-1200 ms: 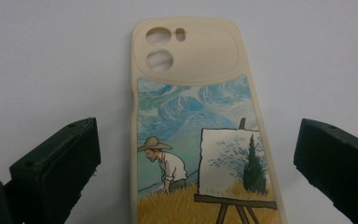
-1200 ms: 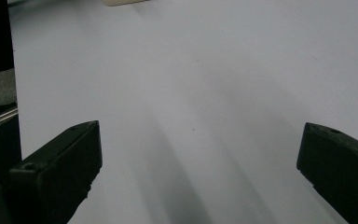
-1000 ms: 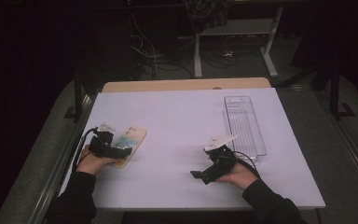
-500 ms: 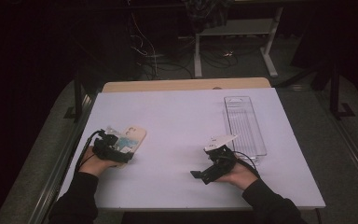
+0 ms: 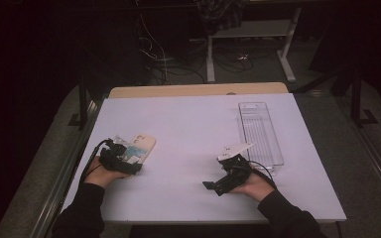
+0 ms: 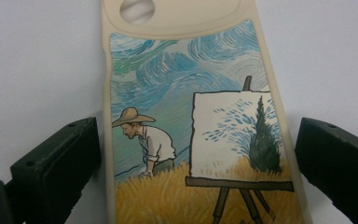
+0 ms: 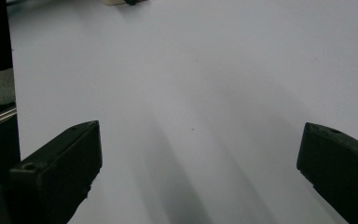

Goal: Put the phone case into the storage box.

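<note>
— Phone case [image 6: 200, 140], the cream one with the painted picture of a man in a straw hat beside an easel: where is it against the left claw [image 6: 196, 163]?

— Flat on the white table [image 5: 193, 124], right between that claw's two black jaws. In the left gripper view the jaws stand wide apart, one on each long edge of the case. The one on the left of that view sits just beside the edge; the other has a strip of bare table before it. Whether either touches the case, I can't tell.

— So it isn't clamped?

— No, the jaws are spread. The case's camera hole points away from the claw, at the far end.

— And from above?

— The left claw [image 5: 125, 159] lies over the near end of the phone case [image 5: 141, 146]; the rest sticks out beyond it.

— The right claw [image 5: 217, 187]?

— Well apart from the case, resting on the table in the person's hand. Its jaws are also spread, with bare white table between them. A clear plastic tray [image 5: 259, 130] lies just beyond it, away from the person.
</note>
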